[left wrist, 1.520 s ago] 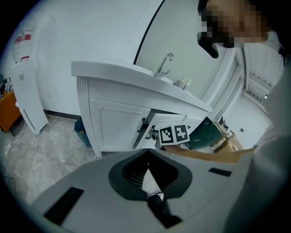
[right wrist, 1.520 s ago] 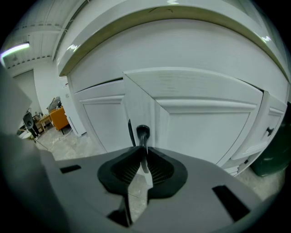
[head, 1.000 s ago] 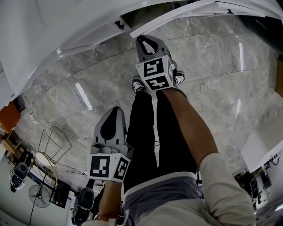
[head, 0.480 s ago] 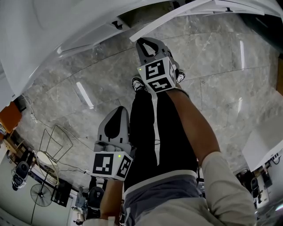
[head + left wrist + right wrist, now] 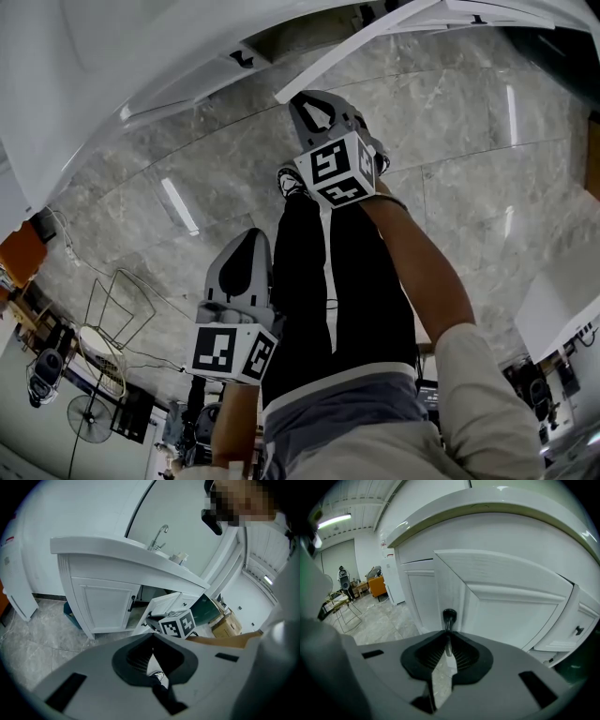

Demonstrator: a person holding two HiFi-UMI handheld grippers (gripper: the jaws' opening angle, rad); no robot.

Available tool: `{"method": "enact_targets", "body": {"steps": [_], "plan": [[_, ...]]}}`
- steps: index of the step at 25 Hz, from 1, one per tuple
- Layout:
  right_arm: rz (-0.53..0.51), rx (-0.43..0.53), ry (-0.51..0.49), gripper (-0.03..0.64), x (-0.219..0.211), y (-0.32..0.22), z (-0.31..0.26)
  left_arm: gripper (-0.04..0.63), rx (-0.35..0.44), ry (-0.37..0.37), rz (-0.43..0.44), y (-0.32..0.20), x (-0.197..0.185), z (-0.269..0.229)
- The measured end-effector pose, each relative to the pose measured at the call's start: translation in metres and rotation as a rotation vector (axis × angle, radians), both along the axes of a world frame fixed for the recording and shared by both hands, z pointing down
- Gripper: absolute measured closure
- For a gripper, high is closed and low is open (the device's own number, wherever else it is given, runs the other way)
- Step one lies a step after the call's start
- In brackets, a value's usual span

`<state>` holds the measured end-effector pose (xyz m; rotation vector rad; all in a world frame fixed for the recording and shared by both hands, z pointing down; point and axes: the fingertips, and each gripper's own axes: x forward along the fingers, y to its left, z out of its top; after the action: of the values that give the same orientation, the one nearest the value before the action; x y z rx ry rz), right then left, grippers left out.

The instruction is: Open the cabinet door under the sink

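The right gripper (image 5: pixel 448 644) has its jaws pressed together on the black handle (image 5: pixel 449 615) of the cabinet door (image 5: pixel 506 604), and the handle's stem rises out of them toward twelve o'clock in the right gripper view. The door stands swung partly out from the sink cabinet (image 5: pixel 93 555). Its panelled face fills the right gripper view from the centre out to three o'clock. In the head view its white edge runs from the gripper's tip up toward one o'clock. The left gripper (image 5: pixel 152 638) has its jaws closed against each other with nothing between them. It hangs at about seven o'clock in the head view, well apart from the cabinet and pointing toward it. In the left gripper view the right gripper's marker cube (image 5: pixel 178 624) sits just above the jaws, at about one o'clock, in front of the open door. A second door (image 5: pixel 105 604), closed, with its own dark handle, lies at ten o'clock. A faucet (image 5: pixel 159 535) stands on the counter at twelve o'clock. Through the slit below the left jaws a shoe (image 5: pixel 157 674) shows at six o'clock. In the head view the person's black trousers (image 5: pixel 328 281) run down the middle over a grey marble floor (image 5: pixel 450 141). A wire rack (image 5: pixel 117 300) stands at eight o'clock.
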<state>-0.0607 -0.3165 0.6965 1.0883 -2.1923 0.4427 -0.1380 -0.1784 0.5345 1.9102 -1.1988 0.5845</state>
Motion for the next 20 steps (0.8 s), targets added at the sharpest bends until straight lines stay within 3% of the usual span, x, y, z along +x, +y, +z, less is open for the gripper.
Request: {"method": "enact_targets", "body": {"steps": [20], "plan": [[-0.084, -0.022, 0.024, 0.561, 0.022, 0.032, 0.0, 0.597, -0.008, 0.02, 0.04, -0.003, 0.018, -0.002]]}}
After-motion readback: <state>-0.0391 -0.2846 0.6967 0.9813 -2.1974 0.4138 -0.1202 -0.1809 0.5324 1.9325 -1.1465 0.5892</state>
